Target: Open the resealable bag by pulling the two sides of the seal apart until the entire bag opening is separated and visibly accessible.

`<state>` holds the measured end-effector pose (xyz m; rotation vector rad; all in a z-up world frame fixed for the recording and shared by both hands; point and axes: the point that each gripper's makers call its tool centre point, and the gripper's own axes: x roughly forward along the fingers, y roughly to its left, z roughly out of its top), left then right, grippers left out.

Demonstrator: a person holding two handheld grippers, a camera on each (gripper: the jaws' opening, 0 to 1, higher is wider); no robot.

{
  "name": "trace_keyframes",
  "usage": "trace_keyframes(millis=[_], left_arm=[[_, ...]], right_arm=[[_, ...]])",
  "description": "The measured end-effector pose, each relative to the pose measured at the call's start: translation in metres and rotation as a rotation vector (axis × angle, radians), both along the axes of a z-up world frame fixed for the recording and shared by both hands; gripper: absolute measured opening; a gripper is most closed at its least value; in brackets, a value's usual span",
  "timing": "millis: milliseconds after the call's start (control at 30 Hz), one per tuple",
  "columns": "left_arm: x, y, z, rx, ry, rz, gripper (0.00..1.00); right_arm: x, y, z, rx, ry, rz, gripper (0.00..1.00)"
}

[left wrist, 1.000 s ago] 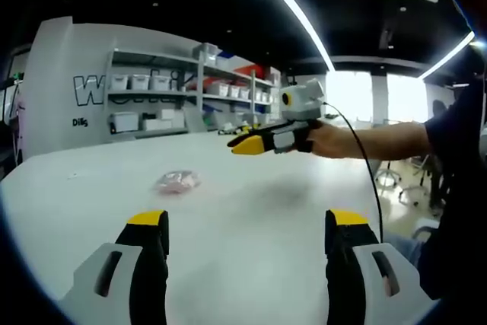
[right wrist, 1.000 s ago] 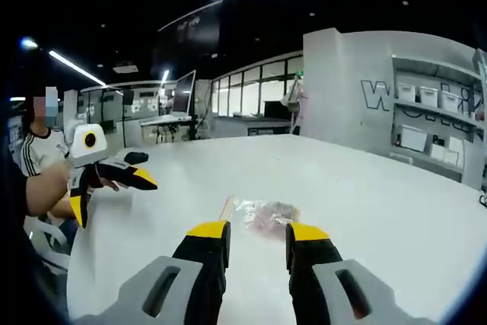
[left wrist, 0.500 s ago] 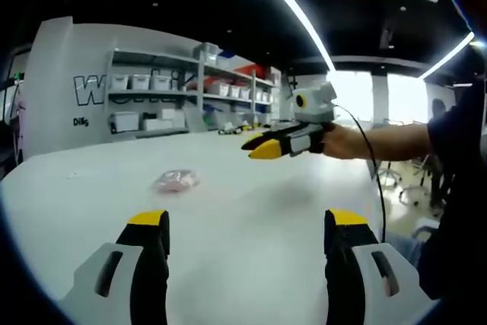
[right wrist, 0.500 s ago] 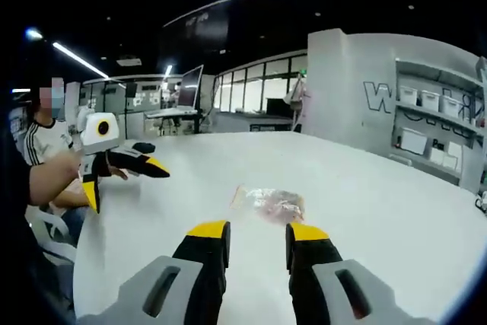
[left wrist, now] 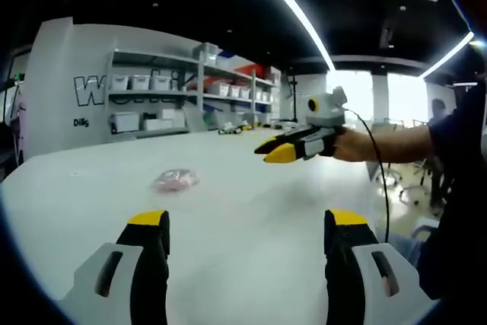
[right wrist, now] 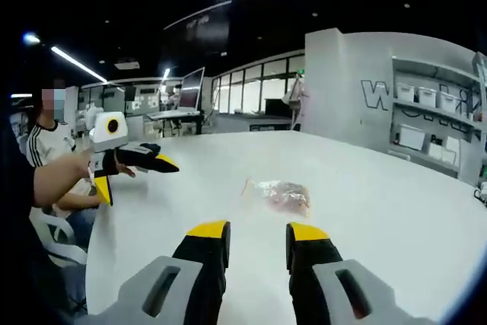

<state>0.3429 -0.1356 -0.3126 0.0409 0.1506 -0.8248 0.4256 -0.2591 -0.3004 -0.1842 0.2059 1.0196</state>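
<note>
— So where's the bag [left wrist: 176, 180]?
— Flat on the white table [left wrist: 251, 241], well ahead of both grippers and touched by neither. It's clear, with something pinkish inside; from the right gripper view the bag [right wrist: 280, 195] lies just beyond the jaw tips, a bit right of centre.
— Any change in a second?
— The bag hasn't moved on the table. In the right gripper view it sat closer to the jaws before; that's the camera shifting.
— And the grippers?
— The left gripper [left wrist: 243, 222] has its jaws spread wide, nothing between them. The right gripper [right wrist: 257, 232] has its jaws nearer together with a clear gap, also empty. In the left gripper view the right gripper [left wrist: 272, 150] hangs above the table and has drifted rightward, away from the bag.
— Anything behind?
— Shelves [left wrist: 156, 100] of white bins along the wall.
</note>
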Motion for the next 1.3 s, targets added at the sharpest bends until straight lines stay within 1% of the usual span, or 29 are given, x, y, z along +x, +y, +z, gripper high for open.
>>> trace_keyframes(millis=[167,400,733,800,900,967,1033,1100,1200,1233,1267,1300], left_arm=[[-0.002,-0.001,-0.001,-0.003,0.003,0.0,0.82],[-0.002,0.002,0.002,-0.01,-0.004,0.004,0.82],[-0.005,-0.001,0.002,-0.01,-0.001,-0.005,0.83],[-0.006,-0.002,0.003,-0.016,-0.001,-0.008,0.84],[-0.011,-0.004,0.002,-0.013,-0.001,-0.006,0.85],[-0.013,-0.004,0.003,-0.014,-0.005,-0.008,0.85],[-0.012,-0.004,0.003,-0.013,-0.006,-0.004,0.88],[-0.011,-0.003,0.002,-0.017,-0.001,-0.002,0.9],[-0.013,-0.003,0.003,-0.028,-0.013,0.0,0.94],[-0.013,-0.003,0.004,-0.029,-0.018,0.001,0.97],[-0.013,-0.003,0.004,-0.034,-0.017,0.005,1.0],[-0.013,-0.002,0.004,-0.037,-0.021,0.007,0.99]], right_arm=[[-0.008,-0.008,0.0,0.002,-0.004,-0.005,0.27],[-0.014,-0.024,-0.002,0.0,0.003,-0.031,0.28],[-0.026,-0.023,-0.008,0.004,0.008,-0.026,0.35],[-0.027,-0.021,-0.009,0.008,0.011,-0.026,0.41],[-0.029,-0.02,-0.011,0.005,-0.001,-0.03,0.52],[-0.028,-0.019,-0.01,0.009,-0.014,-0.038,0.63],[-0.028,-0.019,-0.009,0.021,-0.024,-0.041,0.72],[-0.032,-0.017,-0.013,0.013,-0.011,-0.031,0.73],[-0.033,-0.016,-0.017,0.012,-0.011,-0.028,0.88],[-0.034,-0.015,-0.016,0.019,-0.014,-0.027,0.95],[-0.035,-0.014,-0.014,0.036,-0.022,-0.025,1.0],[-0.038,-0.014,-0.012,0.044,-0.028,-0.013,1.0]])
